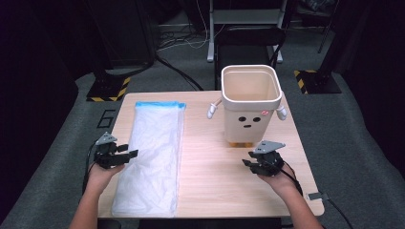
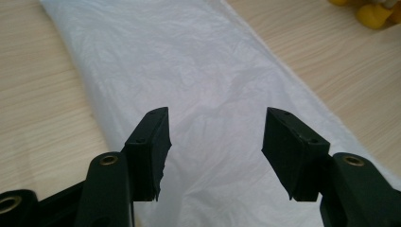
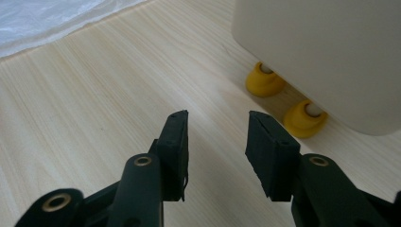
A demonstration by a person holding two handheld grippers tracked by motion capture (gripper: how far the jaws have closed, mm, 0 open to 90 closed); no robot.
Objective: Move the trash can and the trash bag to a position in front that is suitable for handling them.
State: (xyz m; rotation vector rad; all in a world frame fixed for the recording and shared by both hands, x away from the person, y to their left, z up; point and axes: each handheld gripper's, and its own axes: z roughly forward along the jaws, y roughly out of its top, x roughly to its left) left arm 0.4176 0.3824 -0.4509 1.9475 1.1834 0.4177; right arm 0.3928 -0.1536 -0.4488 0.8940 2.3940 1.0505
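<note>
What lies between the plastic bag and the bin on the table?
Nothing: bare wooden table separates plastic bag from bin, shown in the high view.

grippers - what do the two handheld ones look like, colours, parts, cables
Both the left gripper and the right gripper are black, each topped by a grey three-cornered plate. Each has two black jaws ending in blocky rectangular pads with small screw holes, on arms with brass-coloured rivets. A dark cable trails from each back past the person's bare forearms; no sleeves show.
</note>
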